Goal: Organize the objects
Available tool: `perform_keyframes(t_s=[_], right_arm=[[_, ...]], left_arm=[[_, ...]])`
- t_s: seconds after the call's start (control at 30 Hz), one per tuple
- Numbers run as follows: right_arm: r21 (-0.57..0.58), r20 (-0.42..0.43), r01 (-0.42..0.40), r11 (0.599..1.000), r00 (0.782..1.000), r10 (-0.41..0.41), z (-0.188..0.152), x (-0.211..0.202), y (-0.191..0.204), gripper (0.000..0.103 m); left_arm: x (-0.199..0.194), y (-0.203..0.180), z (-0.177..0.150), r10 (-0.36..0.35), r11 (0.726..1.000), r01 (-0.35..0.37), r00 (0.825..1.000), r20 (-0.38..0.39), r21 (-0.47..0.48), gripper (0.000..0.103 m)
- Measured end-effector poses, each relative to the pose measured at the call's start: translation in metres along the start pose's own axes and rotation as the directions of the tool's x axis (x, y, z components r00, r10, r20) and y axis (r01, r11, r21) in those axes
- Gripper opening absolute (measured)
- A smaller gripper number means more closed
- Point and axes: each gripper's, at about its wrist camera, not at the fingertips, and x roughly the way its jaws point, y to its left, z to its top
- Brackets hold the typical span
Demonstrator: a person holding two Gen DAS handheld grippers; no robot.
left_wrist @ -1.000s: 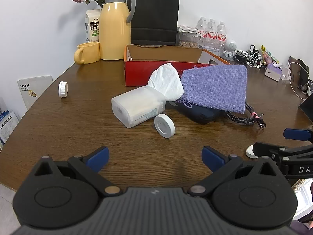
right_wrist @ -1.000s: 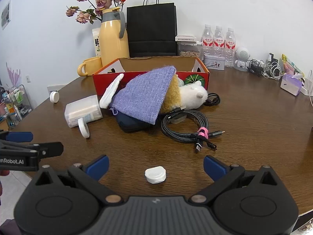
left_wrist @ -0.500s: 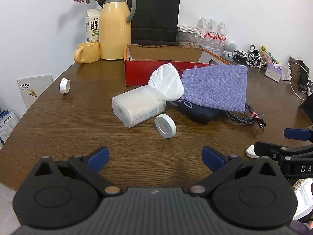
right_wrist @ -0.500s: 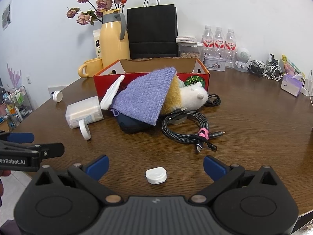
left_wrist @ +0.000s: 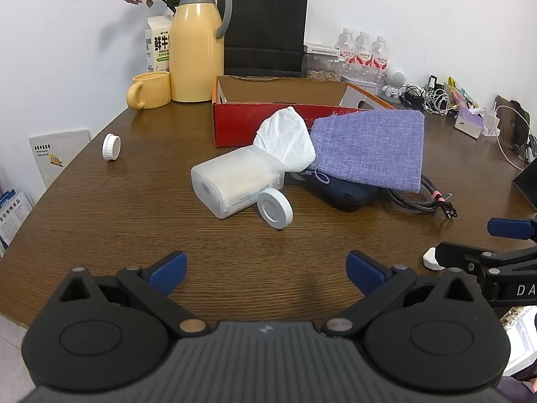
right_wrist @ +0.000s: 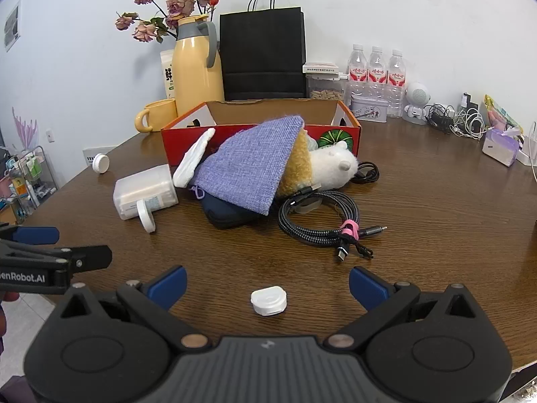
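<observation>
A red cardboard box (left_wrist: 235,124) (right_wrist: 342,131) stands open mid-table. In front of it lie a purple cloth pouch (left_wrist: 372,147) (right_wrist: 248,171), a translucent plastic box (left_wrist: 231,181) (right_wrist: 144,191) with a white tissue (left_wrist: 288,144), a white disc (left_wrist: 274,209) (right_wrist: 146,216), a dark blue case (left_wrist: 342,193) (right_wrist: 228,213), a plush toy (right_wrist: 329,168) and a braided cable (right_wrist: 319,221). A small white cap (right_wrist: 268,300) lies between the open fingers of my right gripper (right_wrist: 267,283). My left gripper (left_wrist: 266,267) is open and holds nothing, short of the disc.
A white bottle cap (left_wrist: 111,146) lies at the left. At the back stand a yellow thermos (left_wrist: 196,43), yellow mug (left_wrist: 149,90), black paper bag (left_wrist: 265,27) and water bottles (right_wrist: 376,74). Cables and a tissue pack (right_wrist: 500,147) crowd the right edge.
Both grippers have crept slightly forward toward the pile. The loose bottle cap at the left has rolled a little farther away. Both grippers stay open.
</observation>
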Motion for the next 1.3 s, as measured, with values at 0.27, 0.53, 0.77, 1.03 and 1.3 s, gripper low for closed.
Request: perform_keyframes(t_s=[0.27, 0.53, 0.77, 1.03, 1.3], right_arm=[[0.0, 0.0, 0.0, 1.0, 1.0, 0.0, 0.0, 0.0, 0.0, 0.103], [-0.003, -0.002, 0.002, 1.0, 1.0, -0.002, 0.0, 0.0, 0.001, 0.103], [-0.011, -0.004, 0.003, 1.0, 1.0, -0.003, -0.002, 0.0, 0.0, 0.103], [-0.026, -0.028, 0.024, 0.999, 0.999, -0.025, -0.014, 0.006, -0.007, 0.097], [-0.065, -0.024, 0.002, 0.998, 1.0, -0.003, -0.024, 0.02, -0.003, 0.059]], left_arm=[[0.001, 0.0, 0.0, 0.0, 1.0, 0.0, 1.0, -0.001, 0.0, 0.103], [0.001, 0.0, 0.0, 0.001, 1.0, -0.001, 1.0, -0.002, 0.001, 0.103], [0.002, 0.001, -0.002, -0.001, 1.0, 0.0, 1.0, -0.008, -0.007, 0.103], [0.004, 0.009, -0.01, 0.02, 0.999, -0.02, 1.0, -0.014, -0.031, 0.103], [0.006, 0.019, -0.012, 0.014, 0.998, -0.015, 1.0, -0.018, -0.068, 0.103]])
